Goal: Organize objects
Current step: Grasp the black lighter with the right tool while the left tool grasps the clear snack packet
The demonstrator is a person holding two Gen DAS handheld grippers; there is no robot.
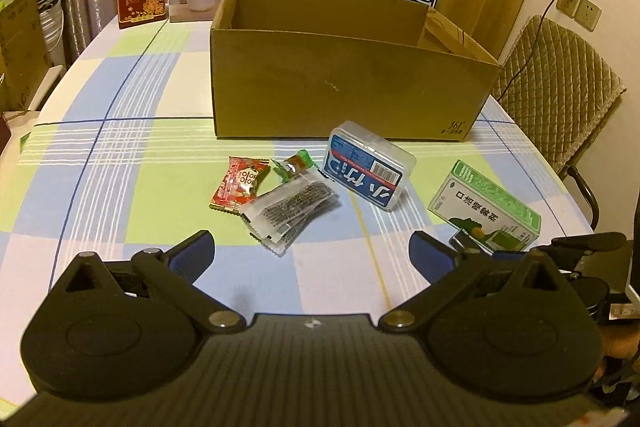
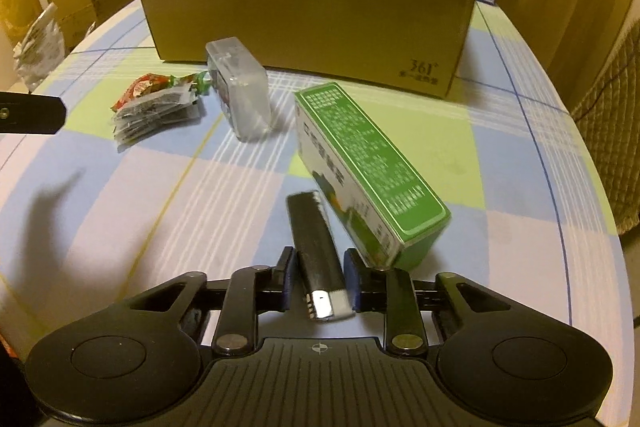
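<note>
the lighter (image 2: 318, 259) is clamped near its metal end in the right hand-held gripper (image 2: 320, 281), just beside the green box (image 2: 368, 171) on the worktop (image 2: 500, 163). the left hand-held gripper (image 1: 310, 255) is held wide open, empty. the box could be knocked if the lighter is swung carelessly.

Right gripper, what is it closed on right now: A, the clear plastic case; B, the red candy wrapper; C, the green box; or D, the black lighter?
D: in the right wrist view the right gripper has its fingers pressed against both sides of the black lighter, while the green box lies just beside it on the table.
</note>
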